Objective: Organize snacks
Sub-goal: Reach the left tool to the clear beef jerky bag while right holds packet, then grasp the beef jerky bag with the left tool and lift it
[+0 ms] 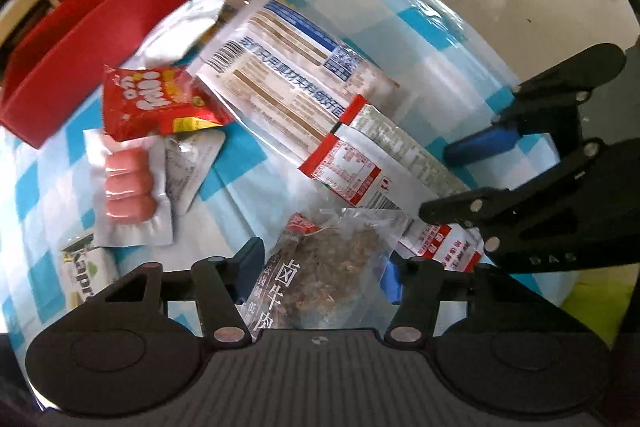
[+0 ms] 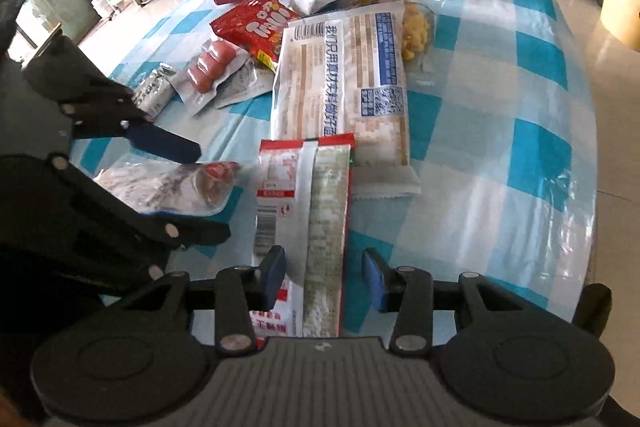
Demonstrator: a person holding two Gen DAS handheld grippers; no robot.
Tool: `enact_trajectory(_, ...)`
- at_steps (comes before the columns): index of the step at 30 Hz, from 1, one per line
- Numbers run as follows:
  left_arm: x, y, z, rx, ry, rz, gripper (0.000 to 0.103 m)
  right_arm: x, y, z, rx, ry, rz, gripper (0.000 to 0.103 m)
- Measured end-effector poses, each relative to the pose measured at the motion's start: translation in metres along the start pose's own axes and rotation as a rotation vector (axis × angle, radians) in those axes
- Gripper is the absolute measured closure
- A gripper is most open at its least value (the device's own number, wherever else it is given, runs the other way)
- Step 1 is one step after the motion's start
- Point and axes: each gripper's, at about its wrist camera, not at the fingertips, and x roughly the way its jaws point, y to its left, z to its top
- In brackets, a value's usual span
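- My left gripper (image 1: pixel 318 273) stands over the clear braised beef pouch (image 1: pixel 320 267). The two blue pads are at the pouch's two sides, half-wide; I cannot tell if they already press on it.
- My right gripper (image 2: pixel 325 281) has its jaws narrow, at their closest. The red-and-white snack packet (image 2: pixel 304 211) lies between them, but I see a gap at the right pad, so I judge it is not gripped.
- The beef pouch lies flat on the blue checked tablecloth (image 2: pixel 500 115), just beside the red-and-white packet.
- I think the pouch is light and soft, with slippery film around a firmer lump of meat. I would take it across the thick middle, not at the thin sealed edge, which can slide out.
- Further out lie the long white noodle bag (image 1: pixel 288 75), the sausage pack (image 1: pixel 130 187) and the red candy bag (image 1: pixel 156 103).
- The red box (image 1: pixel 100 27) stands at the far side, apparently empty; I judge it is the place for the snacks.
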Motion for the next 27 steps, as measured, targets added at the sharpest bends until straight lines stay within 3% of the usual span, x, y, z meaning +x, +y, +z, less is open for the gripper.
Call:
enact_trajectory(3, 0.007, -0.007, -0.008, 0.008, -0.013, 0.031, 0.031, 0.002, 0.007, 0.001, -0.033, 0.005, -0.03, 0.06)
enact_trajectory(7, 0.019, -0.004, -0.009, 0.021, -0.008, 0.04, 0.007, 0.005, 0.014, 0.003, -0.05, 0.017, -0.056, 0.054)
enact_trajectory(10, 0.02, 0.012, -0.016, -0.029, -0.026, -0.005, 0.006, 0.005, 0.011, 0.003, 0.001, 0.011, -0.038, 0.045)
enact_trajectory(12, 0.02, 0.017, -0.019, -0.035, -0.01, -0.004, 0.004, 0.006, 0.005, 0.004, 0.059, 0.011, 0.034, 0.018)
enact_trajectory(13, 0.019, 0.019, -0.021, -0.039, -0.007, -0.011, 0.004, 0.008, 0.004, 0.005, 0.072, 0.034, 0.039, 0.013)
enact_trajectory(17, 0.021, 0.039, -0.019, -0.068, -0.023, 0.012, 0.01, 0.002, 0.022, 0.005, 0.012, 0.045, -0.079, 0.013)
enact_trajectory(21, 0.008, 0.066, -0.012, -0.161, -0.052, -0.017, 0.024, 0.002, 0.04, 0.008, -0.047, 0.014, -0.125, 0.014)
enact_trajectory(25, 0.002, 0.079, -0.015, -0.22, -0.057, -0.028, 0.027, 0.021, 0.051, 0.019, -0.054, 0.021, -0.126, 0.02)
enact_trajectory(27, 0.001, 0.085, -0.019, -0.231, -0.049, -0.028, 0.027, 0.034, 0.053, 0.022, -0.058, 0.011, -0.198, 0.019)
